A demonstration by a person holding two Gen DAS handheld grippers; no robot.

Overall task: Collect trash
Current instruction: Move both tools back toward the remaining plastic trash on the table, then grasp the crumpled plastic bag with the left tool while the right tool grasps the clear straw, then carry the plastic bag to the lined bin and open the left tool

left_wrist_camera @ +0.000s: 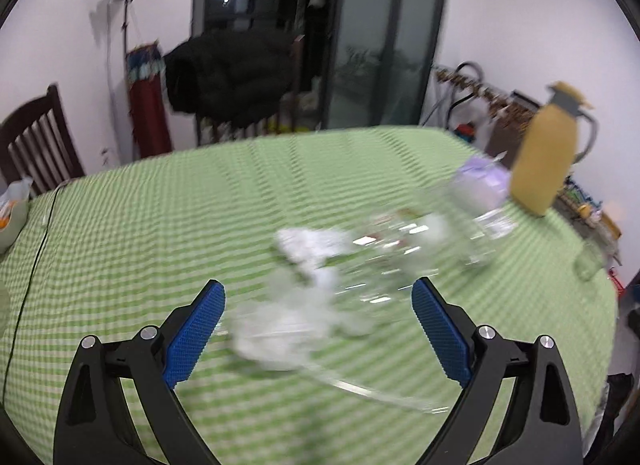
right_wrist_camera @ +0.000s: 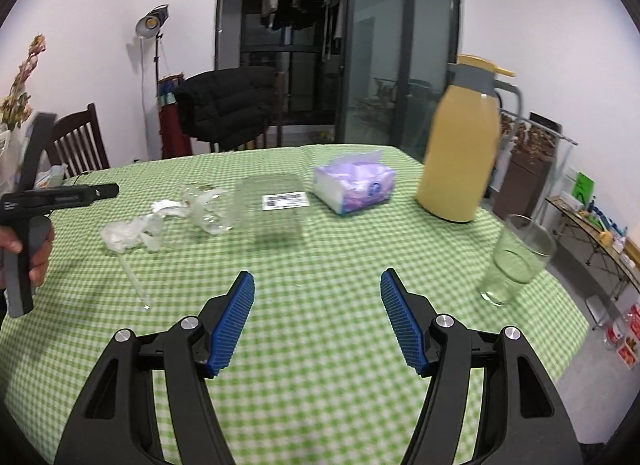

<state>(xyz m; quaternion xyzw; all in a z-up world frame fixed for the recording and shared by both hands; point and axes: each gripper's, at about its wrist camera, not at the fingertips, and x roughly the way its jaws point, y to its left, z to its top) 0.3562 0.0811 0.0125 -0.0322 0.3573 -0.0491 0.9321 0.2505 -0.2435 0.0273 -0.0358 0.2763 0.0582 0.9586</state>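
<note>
jaws of the right gripper [right_wrist_camera: 317, 315] stand apart with nothing between them, only bare green checked tablecloth [right_wrist_camera: 320, 365] under the blue pads. past the left jaw and off to its left lies a thin clear straw [right_wrist_camera: 134, 275], and beyond that a crumpled white wrapper [right_wrist_camera: 128, 234] with a crushed clear plastic cup [right_wrist_camera: 204, 207] just beside it. straight ahead of the jaws, farther out, a clear plastic container [right_wrist_camera: 272, 213] with a barcode label stands on the cloth. beyond the right jaw sits a drinking glass [right_wrist_camera: 516, 261], then a tissue pack [right_wrist_camera: 354, 185] and a yellow thermos jug [right_wrist_camera: 460, 145] near the far edge. at the far left a hand [right_wrist_camera: 36, 253] grips the left gripper's black handle. in the left wrist view, heavily blurred, the left gripper [left_wrist_camera: 318, 331] also has its jaws apart and empty; the white wrapper [left_wrist_camera: 280, 325] lies between and just ahead of them, the clear plastic pieces [left_wrist_camera: 392, 249] farther on toward the right jaw.
</note>
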